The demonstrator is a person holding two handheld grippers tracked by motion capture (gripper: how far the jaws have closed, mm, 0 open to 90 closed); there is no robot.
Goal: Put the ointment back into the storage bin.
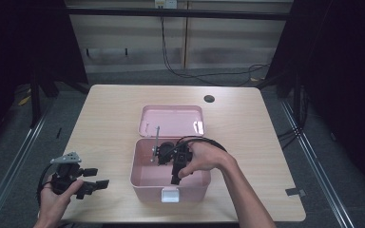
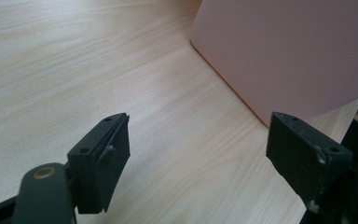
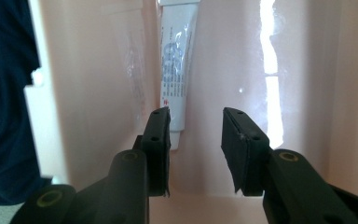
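An open pink box (image 1: 140, 176) stands in the middle of the wooden table (image 1: 109, 123), its lid (image 1: 171, 118) folded back flat. My right gripper (image 1: 175, 178) is down inside it, held by a hand. In the right gripper view the jaws (image 3: 196, 135) stand open above the pink box floor (image 3: 98, 93). A white tube (image 3: 177, 70) lies just beyond and beside the left jaw, and nothing is between the pads. My left gripper (image 1: 94, 179) hovers at the table's front left, open wide (image 2: 198, 140) and empty, with the box's outer wall (image 2: 298, 51) ahead on its right.
A white latch (image 1: 170, 194) sits on the box's front wall. A thin grey rod (image 1: 156, 142) stands at the box's back left. A dark round hole (image 1: 209, 99) marks the table's far side. Cables (image 1: 204, 73) lie on the floor beyond.
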